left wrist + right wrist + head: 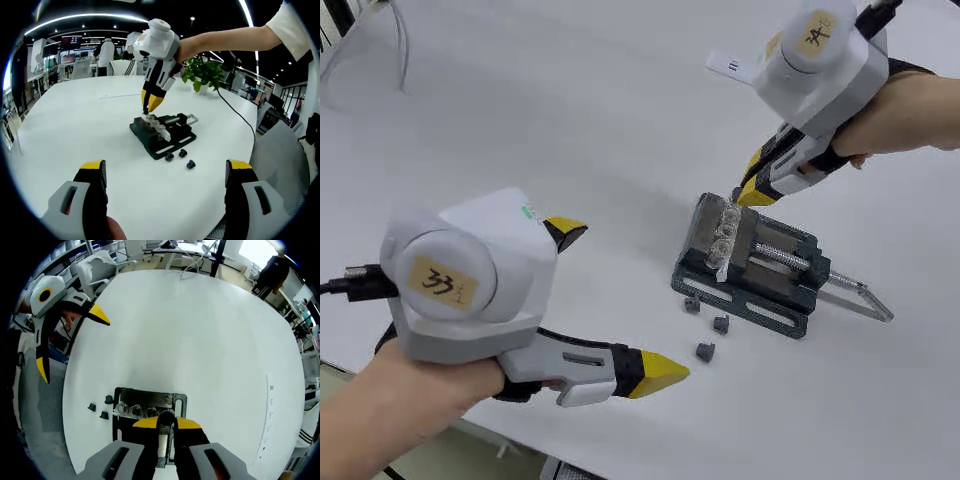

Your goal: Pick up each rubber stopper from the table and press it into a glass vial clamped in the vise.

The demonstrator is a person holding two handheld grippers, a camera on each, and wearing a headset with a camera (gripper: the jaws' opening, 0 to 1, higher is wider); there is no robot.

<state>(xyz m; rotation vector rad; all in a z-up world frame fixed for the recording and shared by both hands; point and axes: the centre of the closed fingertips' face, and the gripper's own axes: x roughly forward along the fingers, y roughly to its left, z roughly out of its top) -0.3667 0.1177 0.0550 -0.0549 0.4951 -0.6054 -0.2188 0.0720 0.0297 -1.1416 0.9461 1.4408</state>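
- The right gripper [757, 190] points down at the far end of the vise [798, 262]. Its 2 yellow tips are just above the glass.
- Its jaws are close together. In the right gripper view they pinch a small dark stopper [166, 417] between the tips.
- The left gripper [633, 300] is near the person, low over the table [570, 120]. It is well apart from the vise.
- Its jaws are spread wide and hold nothing.
- The vise is dark and sits flat on the white table. Its long screw and thin handle stick out on the side away from the left gripper.
- The glass vials [725, 235] stand in a row between the 2 blocks of the vise. In the right gripper view, 3 open round tops show beside the yellow tips.
- I cannot tell if the held stopper is touching a vial.
- The 3 loose stoppers [721, 323] lie on the table just beside the vise, on the side nearer the left gripper. They are small, dark and close to each other, but they do not touch.
- In the left gripper view a green plant [200, 77] stands on the far part of the table, behind the right gripper.
- A black cable [235, 112] runs across the table on that side.
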